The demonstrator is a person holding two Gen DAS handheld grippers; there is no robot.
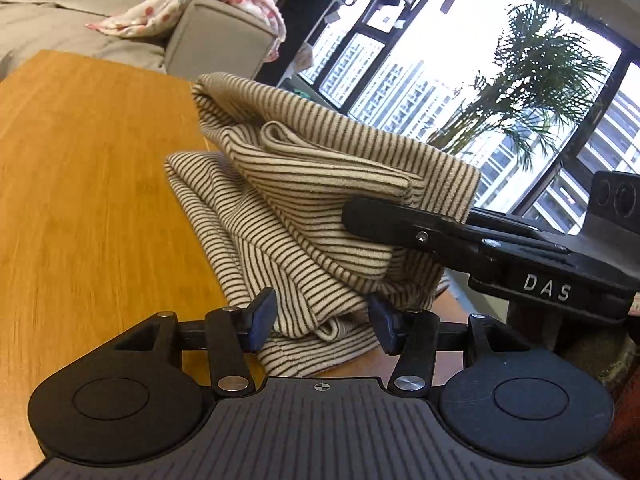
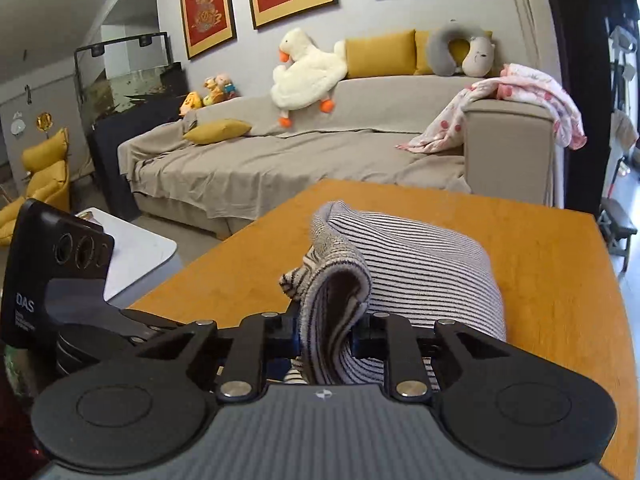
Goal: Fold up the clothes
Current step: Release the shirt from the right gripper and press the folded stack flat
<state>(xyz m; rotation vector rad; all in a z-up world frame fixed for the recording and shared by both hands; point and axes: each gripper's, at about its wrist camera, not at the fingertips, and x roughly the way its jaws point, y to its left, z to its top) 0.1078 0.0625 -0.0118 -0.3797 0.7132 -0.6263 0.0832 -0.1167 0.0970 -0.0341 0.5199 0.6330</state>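
where cloth [image 2: 332, 320] bunches, fingers [image 2: 286, 334] hidden

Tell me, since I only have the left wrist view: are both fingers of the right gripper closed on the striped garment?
Observer: Yes. The right wrist view shows the right gripper with both fingers pinching an upright fold of the striped garment.
Reviewer: Does the table continue past the garment?
Observer: Yes, bare wooden table shows beyond and to the right of it.
Reviewer: Anything on the sofa back?
Observer: A white plush duck is draped over the sofa.
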